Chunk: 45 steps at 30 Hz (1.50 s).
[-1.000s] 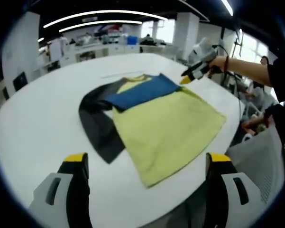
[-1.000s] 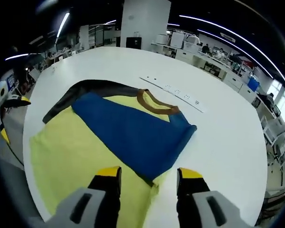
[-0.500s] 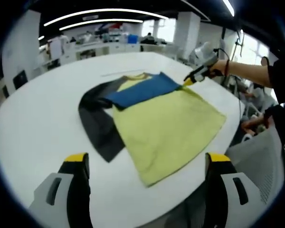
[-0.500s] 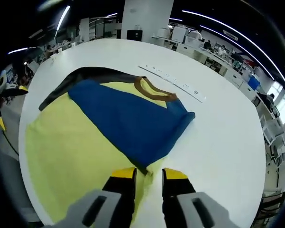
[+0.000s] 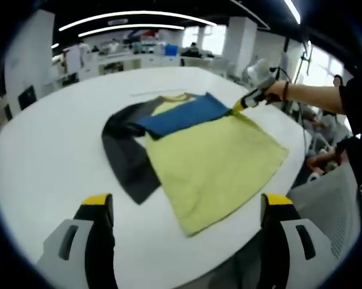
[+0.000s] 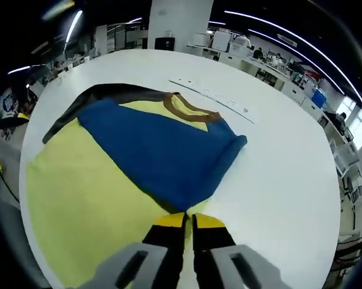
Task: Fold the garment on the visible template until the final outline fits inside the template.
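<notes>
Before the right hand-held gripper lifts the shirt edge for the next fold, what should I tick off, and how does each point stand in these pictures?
1. Right hand-held gripper shut on the shirt edge: ok, its jaws are pinched together at the hem beside the blue sleeve.
2. Left hand-held gripper free: ok, jaws wide apart, short of the cloth.
3. Whole shirt on the table: ok, the dark sleeve lies flat too.
4. Template outline visible: cannot tell, no marking is readable around the shirt.
5. Blue sleeve already folded across the chest: ok.
6. White strip beyond the collar clear of the cloth: ok, apart.
</notes>
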Available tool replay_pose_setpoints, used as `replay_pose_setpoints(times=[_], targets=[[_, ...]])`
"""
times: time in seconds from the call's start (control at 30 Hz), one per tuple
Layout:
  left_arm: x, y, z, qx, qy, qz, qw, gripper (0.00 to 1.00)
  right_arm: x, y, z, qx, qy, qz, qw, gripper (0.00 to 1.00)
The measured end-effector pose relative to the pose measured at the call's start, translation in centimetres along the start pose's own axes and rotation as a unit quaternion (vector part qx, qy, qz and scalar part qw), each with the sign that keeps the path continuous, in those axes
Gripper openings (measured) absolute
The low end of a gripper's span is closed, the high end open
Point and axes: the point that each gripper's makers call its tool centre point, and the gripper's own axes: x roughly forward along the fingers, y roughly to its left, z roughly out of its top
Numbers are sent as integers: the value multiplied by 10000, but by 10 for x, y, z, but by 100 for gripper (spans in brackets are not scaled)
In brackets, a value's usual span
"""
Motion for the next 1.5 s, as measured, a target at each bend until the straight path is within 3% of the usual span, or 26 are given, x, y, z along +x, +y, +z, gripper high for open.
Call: replay_pose_setpoints(times=[0.47,0.8,1.17,1.4,1.5], targets=[[1,1,-1,12,27,-5,10000,98,-8,-15,-5,538,-72,-256,9982,0],[-1,3,-7,-45,71,22,10000,97,-5,-27,-18,1081,83,-450,9931,0],[-1,4,-8,-56,98,42,9999,97,4,-29,-35,1302,353,-455,9898,0],[-1,3,-8,-57,108,37,9999,97,1,-25,-32,1174,347,-376,9918,0],[-1,2,-7,-56,95,24,9999,97,-1,-25,-27,741,279,-349,9963,0]])
